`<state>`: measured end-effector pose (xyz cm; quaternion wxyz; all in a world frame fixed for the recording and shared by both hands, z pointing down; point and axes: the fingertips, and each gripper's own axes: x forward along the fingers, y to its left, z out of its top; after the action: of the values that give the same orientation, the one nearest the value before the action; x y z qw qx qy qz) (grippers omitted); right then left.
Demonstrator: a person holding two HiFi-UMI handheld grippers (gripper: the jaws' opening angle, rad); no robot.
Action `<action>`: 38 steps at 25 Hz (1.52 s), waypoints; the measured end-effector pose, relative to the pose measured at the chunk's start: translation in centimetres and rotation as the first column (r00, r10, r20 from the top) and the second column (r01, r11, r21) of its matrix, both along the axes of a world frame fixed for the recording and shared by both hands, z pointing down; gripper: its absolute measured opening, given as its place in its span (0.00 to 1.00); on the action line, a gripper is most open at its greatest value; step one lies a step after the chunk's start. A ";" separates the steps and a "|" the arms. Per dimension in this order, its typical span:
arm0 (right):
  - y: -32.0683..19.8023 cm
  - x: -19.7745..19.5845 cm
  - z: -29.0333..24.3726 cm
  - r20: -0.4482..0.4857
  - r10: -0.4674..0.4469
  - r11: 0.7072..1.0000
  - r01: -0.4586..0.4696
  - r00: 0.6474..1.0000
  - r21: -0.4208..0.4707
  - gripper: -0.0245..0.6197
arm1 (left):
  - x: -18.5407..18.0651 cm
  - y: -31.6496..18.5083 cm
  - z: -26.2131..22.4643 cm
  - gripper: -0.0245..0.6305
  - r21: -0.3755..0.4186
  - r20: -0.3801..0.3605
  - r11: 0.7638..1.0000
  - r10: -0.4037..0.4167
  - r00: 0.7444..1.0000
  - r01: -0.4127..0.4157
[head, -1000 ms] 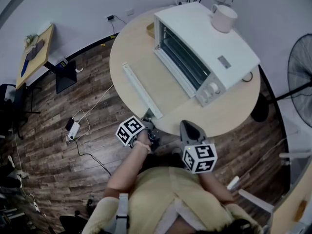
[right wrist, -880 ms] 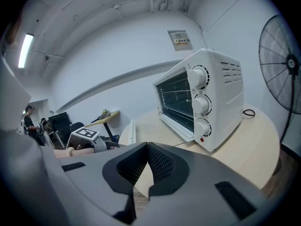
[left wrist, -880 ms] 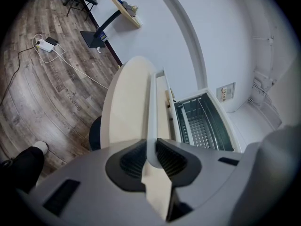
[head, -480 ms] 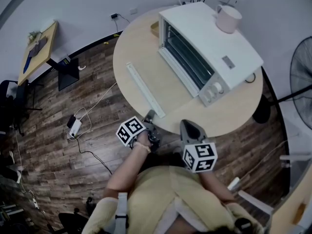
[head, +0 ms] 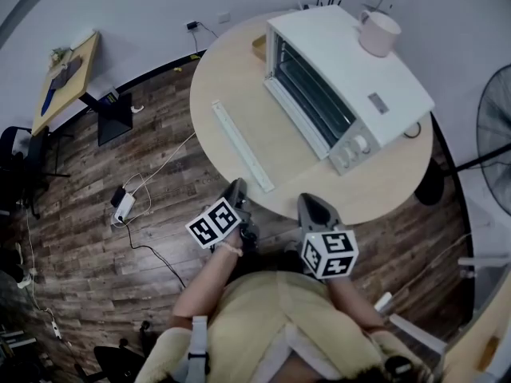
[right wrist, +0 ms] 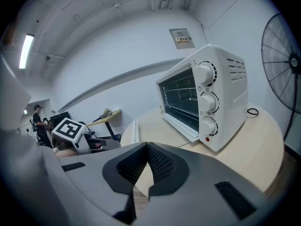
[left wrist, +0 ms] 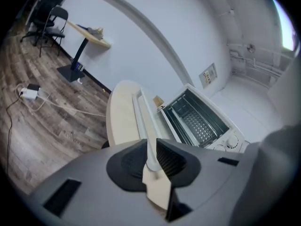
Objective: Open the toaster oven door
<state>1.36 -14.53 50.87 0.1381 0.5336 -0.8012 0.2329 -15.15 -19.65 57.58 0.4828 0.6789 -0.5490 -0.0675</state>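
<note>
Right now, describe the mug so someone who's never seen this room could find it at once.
Start at the round table; the white toaster oven sits on it. On the oven's flat top, near the back edge, stands the mug. It is the only pale pink, rounded thing there, with a handle; its neighbours are white and boxy.

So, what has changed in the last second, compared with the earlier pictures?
The left gripper has drawn back a little from the near end of the door handle, toward the person, and has turned slightly. Its jaws stand apart with nothing gripped. Unchanged: the toaster oven stands open, the mug sits on top, and the right gripper waits at the table edge.
</note>
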 end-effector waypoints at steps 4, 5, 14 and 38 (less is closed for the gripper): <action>-0.2 0.3 0.1 0.002 0.003 1.000 -0.003 1.000 0.002 0.04 | -0.4 -0.1 -2.8 0.12 0.122 0.178 0.991 0.040 0.983 -0.062; -0.2 0.3 0.1 0.001 0.004 1.000 -0.004 1.000 0.003 0.04 | -0.4 -0.1 -3.7 0.12 0.154 0.225 0.984 0.049 0.973 -0.085; -0.8 0.4 -0.7 0.001 0.007 0.999 -0.007 1.000 0.031 0.04 | 1.1 0.4 -10.5 0.11 0.334 0.546 0.895 0.072 0.834 -0.296; -1.4 1.6 -3.8 -0.033 0.018 0.990 -0.013 0.999 0.143 0.04 | 1.7 3.2 -11.8 0.08 0.347 0.661 0.862 0.055 0.749 -0.370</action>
<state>2.98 -15.97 47.05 0.1115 0.5523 -0.8091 0.1670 -13.45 -16.42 45.73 0.1015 0.8151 -0.5626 0.0937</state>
